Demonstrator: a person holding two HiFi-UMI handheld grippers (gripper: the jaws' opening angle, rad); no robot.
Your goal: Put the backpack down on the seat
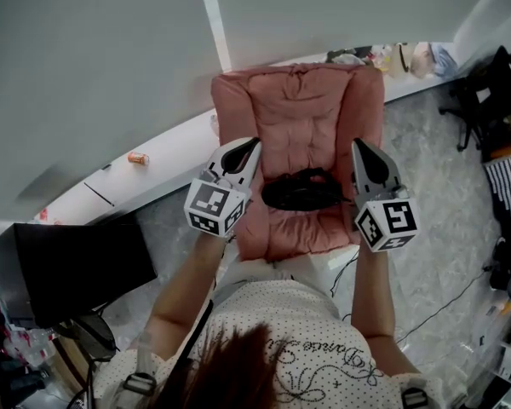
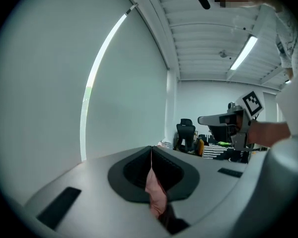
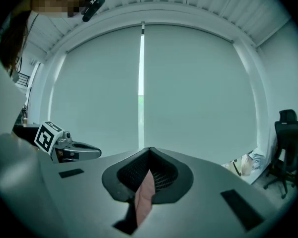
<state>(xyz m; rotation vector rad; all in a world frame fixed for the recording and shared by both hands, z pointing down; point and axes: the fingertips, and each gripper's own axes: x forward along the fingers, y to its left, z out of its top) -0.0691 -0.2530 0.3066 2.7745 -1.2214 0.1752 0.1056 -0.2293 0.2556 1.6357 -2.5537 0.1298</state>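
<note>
2 claws shut, nothing between jaws. Left claw [image 1: 254,143] at 9 o'clock of dark bundle [image 1: 302,190], right claw [image 1: 358,145] at 3 o'clock, both raised over pink armchair [image 1: 298,100]. Dark bundle, probably the backpack, lies mid-seat, too flat and dark to be sure.

Risks:
- soft cushion may let bundle slump toward front edge at 6 o'clock
- closed claw dipping low could snag bundle and drag it off
- floor cable [image 1: 447,301] at 4 o'clock could catch a step
</note>
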